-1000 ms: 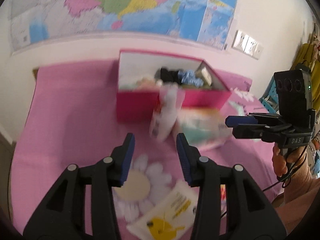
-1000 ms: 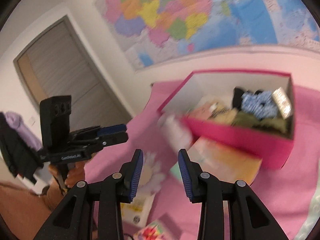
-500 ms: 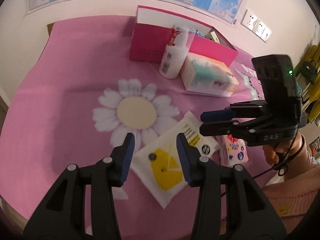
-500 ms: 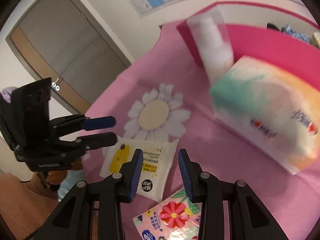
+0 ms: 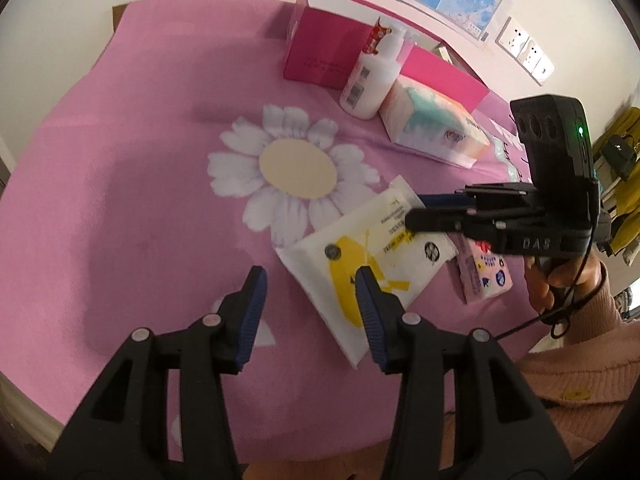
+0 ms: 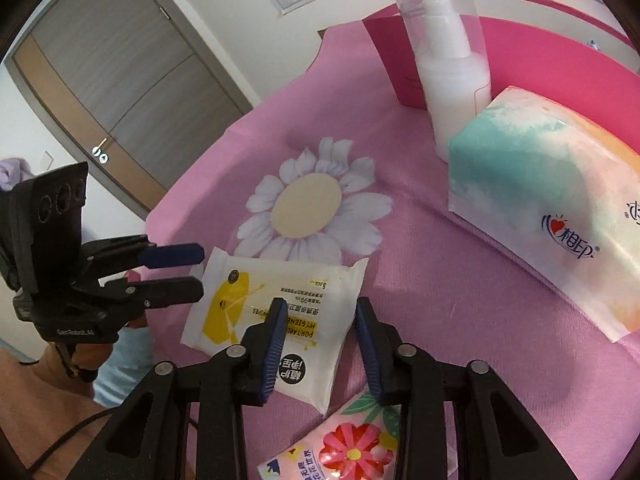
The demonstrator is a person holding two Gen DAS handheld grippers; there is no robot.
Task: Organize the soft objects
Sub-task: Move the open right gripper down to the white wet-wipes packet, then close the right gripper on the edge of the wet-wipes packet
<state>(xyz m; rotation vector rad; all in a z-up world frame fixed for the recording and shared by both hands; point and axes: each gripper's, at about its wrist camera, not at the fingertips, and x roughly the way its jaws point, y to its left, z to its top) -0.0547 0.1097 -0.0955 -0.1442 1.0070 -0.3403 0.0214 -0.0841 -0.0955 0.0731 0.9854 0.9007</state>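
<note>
A white and yellow wet-wipes pack (image 5: 368, 248) (image 6: 256, 304) lies flat on the pink daisy cloth. My left gripper (image 5: 310, 284) is open, hovering just above the pack's near-left end. My right gripper (image 6: 318, 316) is open above the pack's other end; it shows in the left wrist view (image 5: 424, 216) from the right. A small pink flowered tissue pack (image 6: 344, 452) (image 5: 484, 276) lies beside the wipes. A pastel tissue pack (image 5: 436, 132) (image 6: 552, 220) lies in front of the pink box (image 5: 332, 56) (image 6: 540, 68).
A white pump bottle (image 5: 372, 76) (image 6: 452, 72) stands against the box, next to the pastel tissue pack. A wall with a map and sockets (image 5: 524, 52) is behind the table. A grey door (image 6: 112, 76) is to the left. The table's front edge is near me.
Both grippers tilted down from the box toward the table's front and came lower over the wipes pack. Both stayed open.
</note>
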